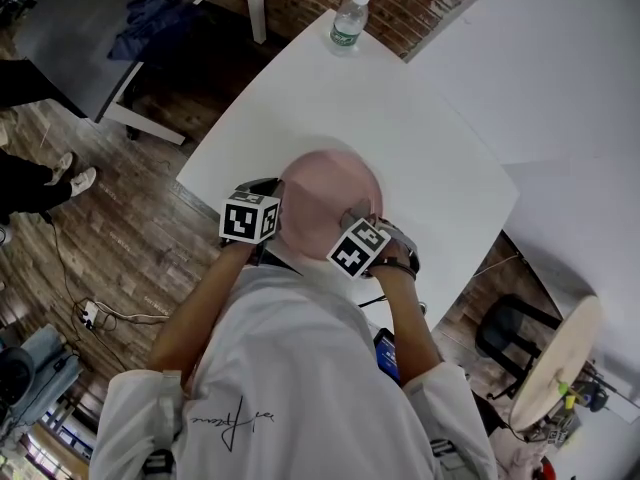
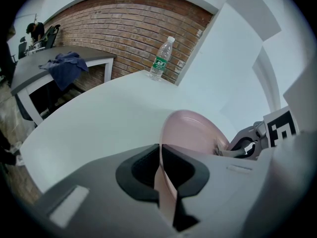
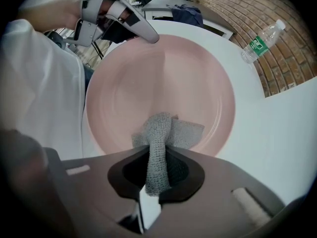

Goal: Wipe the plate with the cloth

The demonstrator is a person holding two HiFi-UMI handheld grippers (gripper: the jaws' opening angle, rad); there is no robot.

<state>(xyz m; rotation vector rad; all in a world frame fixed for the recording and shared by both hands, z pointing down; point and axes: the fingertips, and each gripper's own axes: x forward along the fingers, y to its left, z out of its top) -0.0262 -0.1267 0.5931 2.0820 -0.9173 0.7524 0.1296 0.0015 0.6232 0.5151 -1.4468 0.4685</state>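
Note:
A pink plate is held tilted above the white table. My left gripper is shut on the plate's rim; in the left gripper view the plate runs edge-on between the jaws of the left gripper. My right gripper is shut on a grey knitted cloth, which lies pressed against the lower inner face of the plate. In the right gripper view the right gripper faces the plate's face, and the left gripper shows at the plate's top rim.
A clear water bottle with a green label stands at the table's far corner by a brick wall. A dark desk with a blue garment stands at the left. A person's feet are on the wooden floor.

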